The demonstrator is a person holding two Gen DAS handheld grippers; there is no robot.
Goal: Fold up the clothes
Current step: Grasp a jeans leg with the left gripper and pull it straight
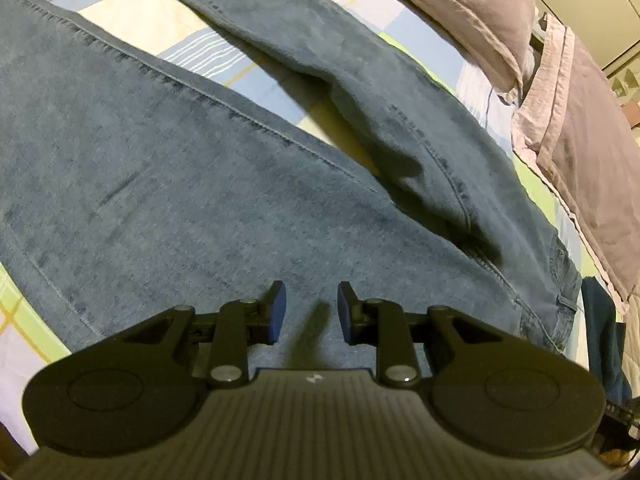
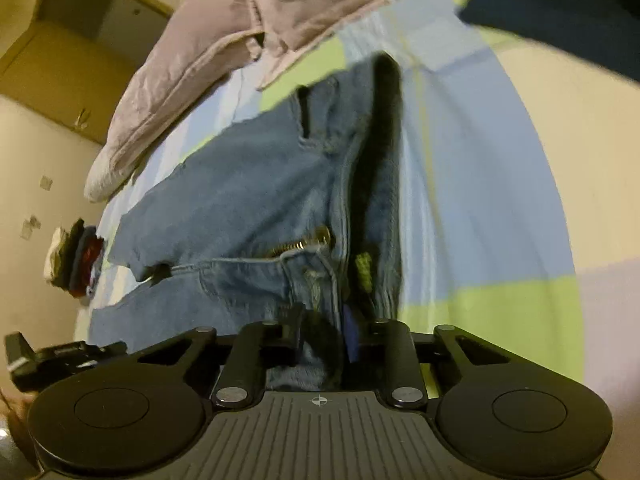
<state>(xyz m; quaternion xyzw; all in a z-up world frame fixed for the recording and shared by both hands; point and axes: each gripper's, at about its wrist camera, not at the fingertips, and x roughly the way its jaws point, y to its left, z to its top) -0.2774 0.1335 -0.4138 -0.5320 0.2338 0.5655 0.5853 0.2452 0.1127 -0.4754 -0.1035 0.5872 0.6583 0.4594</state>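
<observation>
A pair of blue jeans [image 1: 180, 184] lies spread on a checked bedsheet [image 1: 132, 20], both legs running away to the upper left. My left gripper [image 1: 311, 312] is open and empty, just above the near leg's denim. In the right wrist view the jeans' waistband and open zip [image 2: 304, 244] face me. My right gripper [image 2: 326, 332] is shut on the waistband edge of the jeans [image 2: 248, 200], with denim bunched between the fingers.
Grey-lilac pillows [image 1: 568, 92] lie along the right of the bed, also in the right wrist view [image 2: 240, 32]. A dark blue garment [image 2: 560, 12] lies near the pillows. A small pile of folded clothes [image 2: 76, 256] sits at the far left. The wall and a wardrobe stand behind.
</observation>
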